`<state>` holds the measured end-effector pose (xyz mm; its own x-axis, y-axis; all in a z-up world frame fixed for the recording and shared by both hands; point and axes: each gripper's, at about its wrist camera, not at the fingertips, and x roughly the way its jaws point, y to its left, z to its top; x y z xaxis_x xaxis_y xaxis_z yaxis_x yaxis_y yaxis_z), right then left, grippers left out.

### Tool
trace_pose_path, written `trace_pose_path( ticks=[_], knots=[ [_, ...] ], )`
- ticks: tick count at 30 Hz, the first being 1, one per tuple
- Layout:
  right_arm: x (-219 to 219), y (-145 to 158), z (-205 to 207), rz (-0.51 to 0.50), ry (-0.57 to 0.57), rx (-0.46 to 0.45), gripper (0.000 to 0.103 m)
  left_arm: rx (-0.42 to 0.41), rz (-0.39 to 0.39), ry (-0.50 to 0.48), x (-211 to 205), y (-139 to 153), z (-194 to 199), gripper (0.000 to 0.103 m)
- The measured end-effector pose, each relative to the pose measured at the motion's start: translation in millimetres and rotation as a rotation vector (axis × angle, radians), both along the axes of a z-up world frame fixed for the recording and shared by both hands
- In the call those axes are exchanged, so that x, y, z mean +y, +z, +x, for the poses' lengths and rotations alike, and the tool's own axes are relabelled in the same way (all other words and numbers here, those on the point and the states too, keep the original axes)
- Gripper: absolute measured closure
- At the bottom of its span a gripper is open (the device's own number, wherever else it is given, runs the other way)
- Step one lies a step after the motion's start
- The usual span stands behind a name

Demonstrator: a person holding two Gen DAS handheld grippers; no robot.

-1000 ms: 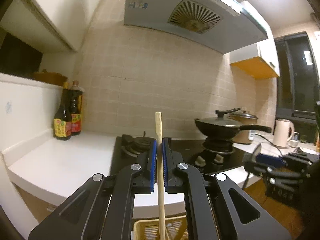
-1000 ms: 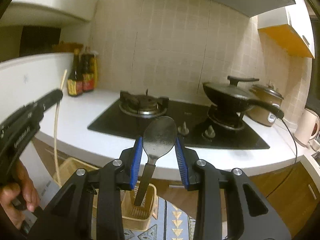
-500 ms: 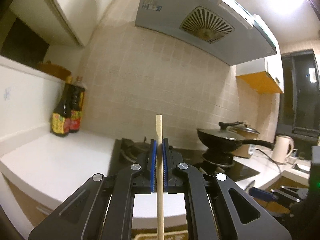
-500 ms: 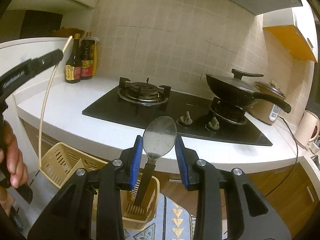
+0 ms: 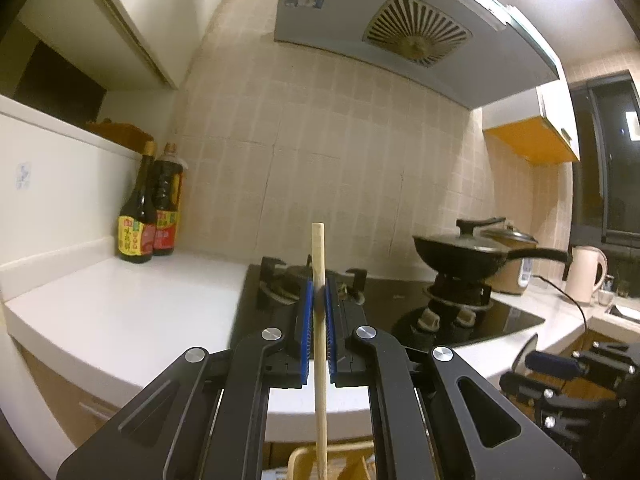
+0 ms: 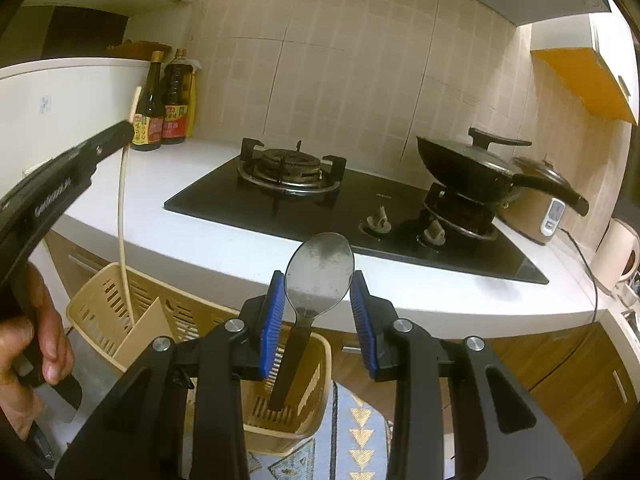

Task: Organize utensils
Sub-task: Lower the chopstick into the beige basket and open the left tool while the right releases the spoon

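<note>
Right now both grippers hang in front of the white counter (image 6: pixel 208 248), over a beige slotted utensil basket (image 6: pixel 100 304) on the floor side. Left gripper (image 5: pixel 319 308) is pressed tight on a wooden chopstick (image 5: pixel 319 264), blue pads pinching it abt upright; the stick's top pokes above the pads and its lower end runs down into the basket's left compartment, seen from the right cam. A hand (image 6: pixel 28 360) holds that gripper's grip at the left edge.

Right gripper (image 6: pixel 318 304) pinches a metal spoon (image 6: pixel 320 270), bowl up, pads against the bowl's two edges w/ jaws partly spread. Spoon's dark handle angles down into the basket's right compartment; can't tell if its tip touches the bottom.

Behind: black gas hob (image 6: pixel 352 208) w/ a bare burner (image 6: pixel 290 166), lidded wok (image 6: pixel 472 164) on the other burner, rice cooker (image 6: pixel 540 204) and kettle (image 5: pixel 586 274) further right, two sauce bottles (image 5: pixel 146 216) in the left corner.
</note>
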<state>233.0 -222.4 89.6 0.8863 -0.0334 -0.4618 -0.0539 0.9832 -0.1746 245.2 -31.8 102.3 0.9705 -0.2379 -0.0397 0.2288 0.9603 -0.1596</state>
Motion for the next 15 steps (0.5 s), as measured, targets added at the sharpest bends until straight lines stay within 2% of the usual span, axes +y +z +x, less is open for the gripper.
trace_pose_path(
  ticks=[7, 9, 10, 11, 12, 13, 15],
  knots=[
    [-7.1, 3.3, -9.7, 0.084, 0.027, 0.065, 0.072, 0.092, -0.048, -0.063, 19.5, -11.8, -13.4, 0.098],
    [-9.6, 4.1, -15.5, 0.111, 0.027, 0.079, 0.065, 0.123, -0.068, -0.087, 26.5, -14.3, -18.8, 0.096],
    [-10.8, 4.7, -18.7, 0.121, 0.026, 0.082, 0.05, 0.138, -0.079, -0.102, 31.0, -15.3, -23.4, 0.093],
    [-11.6, 5.1, -22.5, 0.132, 0.027, 0.082, 0.043, 0.154, -0.086, -0.12, 35.1, -16.1, -28.1, 0.085],
    [-12.0, 5.8, -28.2, 0.142, 0.034, 0.081, 0.043, 0.162, -0.089, -0.13, 36.9, -16.6, -31.1, 0.078],
    [-11.5, 6.3, -32.4, 0.144, 0.038, 0.082, 0.043, 0.172, -0.089, -0.141, 40.5, -16.7, -37.4, 0.075],
    [-9.9, 8.3, -42.7, 0.142, 0.038, 0.081, 0.043, 0.185, -0.069, -0.148, 44.1, -15.6, -49.0, 0.074]
  ],
)
